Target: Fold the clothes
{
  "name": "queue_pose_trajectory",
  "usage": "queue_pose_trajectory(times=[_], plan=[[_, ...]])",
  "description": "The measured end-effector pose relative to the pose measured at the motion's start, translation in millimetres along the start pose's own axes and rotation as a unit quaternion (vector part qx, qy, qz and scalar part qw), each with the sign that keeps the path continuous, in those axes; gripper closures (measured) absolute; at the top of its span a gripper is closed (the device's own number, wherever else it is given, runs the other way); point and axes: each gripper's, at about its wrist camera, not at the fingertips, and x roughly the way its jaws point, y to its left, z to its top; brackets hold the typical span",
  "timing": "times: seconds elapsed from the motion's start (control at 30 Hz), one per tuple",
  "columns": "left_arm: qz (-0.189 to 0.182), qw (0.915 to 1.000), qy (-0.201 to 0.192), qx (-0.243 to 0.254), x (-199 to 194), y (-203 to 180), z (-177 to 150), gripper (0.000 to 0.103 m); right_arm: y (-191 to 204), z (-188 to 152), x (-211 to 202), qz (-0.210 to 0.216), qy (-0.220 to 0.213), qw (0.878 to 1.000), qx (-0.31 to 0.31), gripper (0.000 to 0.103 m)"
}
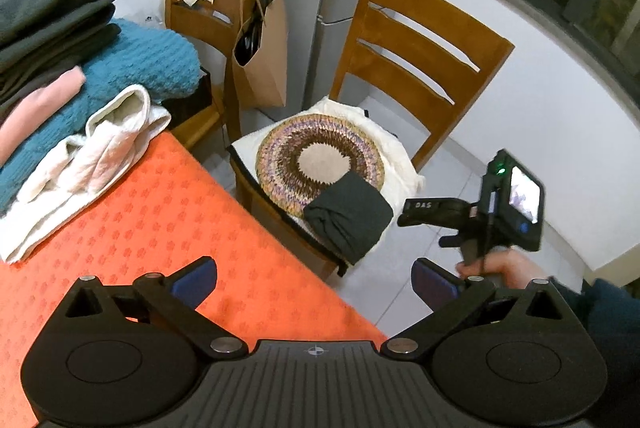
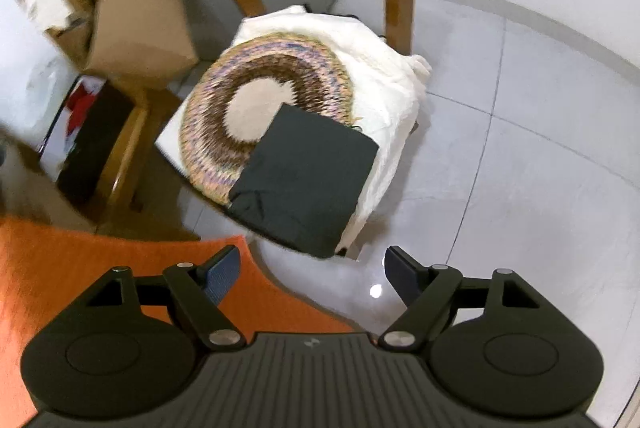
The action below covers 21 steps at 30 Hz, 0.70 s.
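Two grippers: both mine, both empty, read one view at a time.
Left wrist, gripper: my left gripper (image 1: 314, 282) stands spread wide with nothing between its pads, over the corner of the orange tabletop (image 1: 160, 212).
Left wrist, unfolded work: a white garment (image 1: 92, 156) lies rumpled on the tabletop, touching the stack behind it; I judge it the next piece to fold.
Left wrist, stack: dark garments (image 1: 52, 8), a pink piece (image 1: 40, 104) and a teal knit (image 1: 132, 68) are piled at the far edge, seemingly to keep the near cloth free for folding.
Left wrist, other hand: my right gripper (image 1: 424, 212) is held by a hand (image 1: 508, 268) beside the chair (image 1: 420, 40), off the tabletop.
Right wrist, gripper: released, pads apart, nothing between them, above the floor and the tabletop corner.
Right wrist, finished item: a folded dark cloth (image 2: 308, 180) sits square on the woven cushion (image 2: 264, 100) at the seat's front edge, apparently parked as done.
Right wrist, caution: that cloth overhangs the seat's front edge slightly; I judge a knock could slide it off.
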Motion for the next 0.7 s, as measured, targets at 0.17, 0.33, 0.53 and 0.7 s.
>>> queue_pose_trajectory(times=[0.17,0.33,0.53,0.7], plan=[[0.007,0.9999,-0.002,-0.009,-14.3,1.2,-15.5,0.0,10.4,-20.8,-46.8,0.004,-0.002,0.999,-0.042,0.018],[0.03,0.9994,-0.011,0.009,-26.0,-5.6,-31.7,0.0,25.4,-39.8,-88.8,0.007,-0.009,0.997,-0.082,0.014],[0.044,0.9989,-0.006,0.013,-33.1,-8.0,-50.5,0.0,37.9,-62.1,-134.0,0.013,-0.014,0.994,-0.11,0.011],[0.042,0.999,0.003,0.014,-36.9,-10.9,-67.6,0.0,47.1,-84.1,-163.7,0.011,-0.02,0.99,-0.139,0.009]])
